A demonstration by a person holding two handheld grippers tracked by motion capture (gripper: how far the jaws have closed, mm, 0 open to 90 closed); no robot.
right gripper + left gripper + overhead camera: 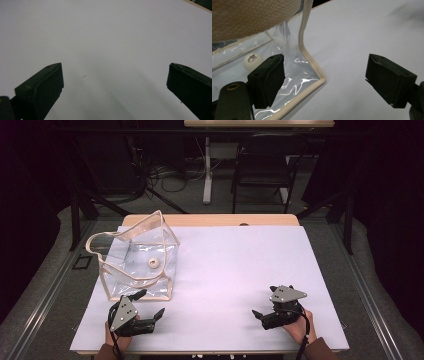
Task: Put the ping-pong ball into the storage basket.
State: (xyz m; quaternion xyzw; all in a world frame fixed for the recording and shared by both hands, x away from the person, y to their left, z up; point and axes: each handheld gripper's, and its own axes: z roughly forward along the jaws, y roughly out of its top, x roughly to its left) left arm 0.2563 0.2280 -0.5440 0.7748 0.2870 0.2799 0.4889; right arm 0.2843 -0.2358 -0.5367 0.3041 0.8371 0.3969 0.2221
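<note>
Bag (137, 262) of clear plastic with beige fabric edging sits on the left half of the table (240, 270), toward the far side, and a white ping-pong ball (153, 263) lies inside it on its floor. The left tool (148, 306) rests at the near left edge of the table, just in front of the bag's near bottom edge, its jaws spread wide and aimed forward and a little to the right. In the left gripper view the bag's near bottom corner (320, 79) lies between the two jaws, closer to the left-hand one, which overlaps the clear wall, and the ball (252, 61) shows just past that jaw, behind the plastic. So the bag lies straight ahead of the left tool and slightly to its left, nearly touching, with its trimmed bottom edge running across the tool's line of approach rather than along it. The right tool (260, 315) sits at the near right, well apart from the bag, jaws likewise wide with nothing between them, over bare white table (112, 37). The left hand is plainly the nearer one; any grasp of the bag's edge or strap (100, 240) would, I judge, fall to it with a short forward reach.
</note>
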